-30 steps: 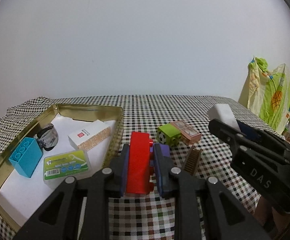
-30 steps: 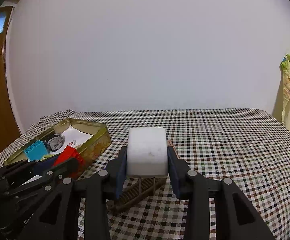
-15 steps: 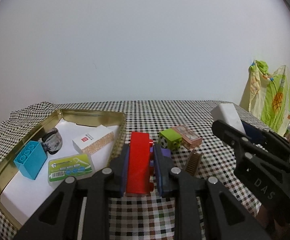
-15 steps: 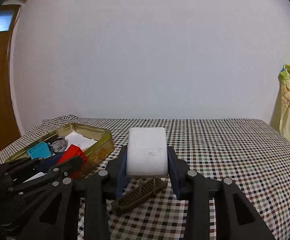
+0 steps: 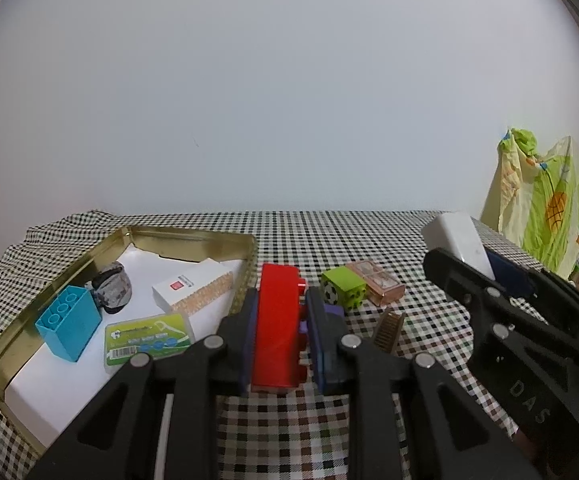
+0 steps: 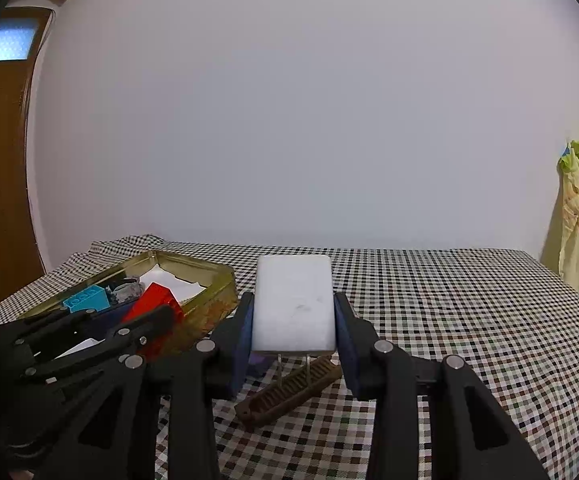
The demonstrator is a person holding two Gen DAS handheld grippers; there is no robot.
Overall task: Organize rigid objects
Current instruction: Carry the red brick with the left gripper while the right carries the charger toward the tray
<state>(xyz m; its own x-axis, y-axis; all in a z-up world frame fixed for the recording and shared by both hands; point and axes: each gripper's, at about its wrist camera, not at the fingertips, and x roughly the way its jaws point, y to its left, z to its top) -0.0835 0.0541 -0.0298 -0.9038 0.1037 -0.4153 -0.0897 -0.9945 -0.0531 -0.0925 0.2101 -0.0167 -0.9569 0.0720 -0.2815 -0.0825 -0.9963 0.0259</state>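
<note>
My left gripper [image 5: 279,330] is shut on a red toy brick [image 5: 277,322], held above the checked cloth just right of the gold tin tray [image 5: 193,236]. In the right wrist view the same red toy brick [image 6: 154,300] shows beside the gold tin tray [image 6: 213,300]. My right gripper [image 6: 294,330] is shut on a white power adapter [image 6: 294,304] with its metal prongs hanging down; in the left wrist view the white power adapter [image 5: 459,242] sits at the right. A brown comb [image 6: 289,390] lies on the cloth under it. The brown comb [image 5: 387,328] also shows beside my left fingers.
The tray holds a blue block [image 5: 69,322], a grey pouch [image 5: 113,294], a white box [image 5: 193,292] and a green floss case [image 5: 147,336]. A green cube [image 5: 343,292] and a pink case [image 5: 381,282] lie on the cloth. Yellow-green fabric [image 5: 549,220] hangs at the right.
Both views have tipped slightly upward, so the table and tray sit lower in frame. Both grips are unchanged.
</note>
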